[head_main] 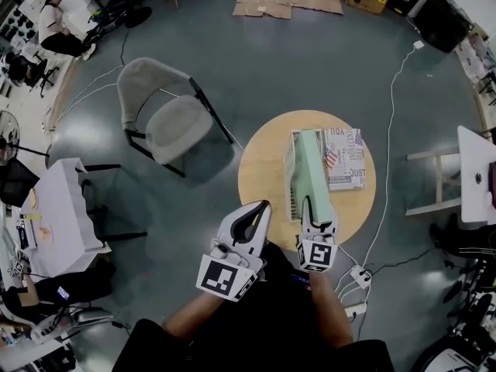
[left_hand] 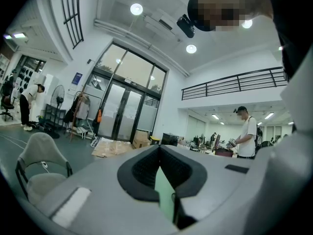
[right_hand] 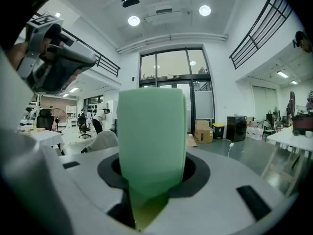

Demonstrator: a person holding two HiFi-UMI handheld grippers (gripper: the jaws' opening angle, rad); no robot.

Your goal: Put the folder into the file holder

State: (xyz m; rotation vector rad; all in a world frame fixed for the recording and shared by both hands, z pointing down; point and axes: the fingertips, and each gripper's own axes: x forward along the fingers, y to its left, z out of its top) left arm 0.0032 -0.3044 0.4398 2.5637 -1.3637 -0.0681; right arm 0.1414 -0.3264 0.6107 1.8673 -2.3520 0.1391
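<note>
Right gripper [head_main: 317, 210] pinched the near end of the green folder [head_main: 314, 165], which stood on edge in the white file holder [head_main: 293, 186] on the round table [head_main: 260, 169] (a printed booklet [head_main: 346, 160] lay just beside it). Left gripper [head_main: 262, 208] hung near the table's edge, jaws pressed together, holding nothing.

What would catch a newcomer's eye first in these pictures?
The pale green folder stands on edge at the white file holder on the round wooden table, its near end clamped in the right hand-held gripper. A grey chair sits on the floor left of the table.
</note>
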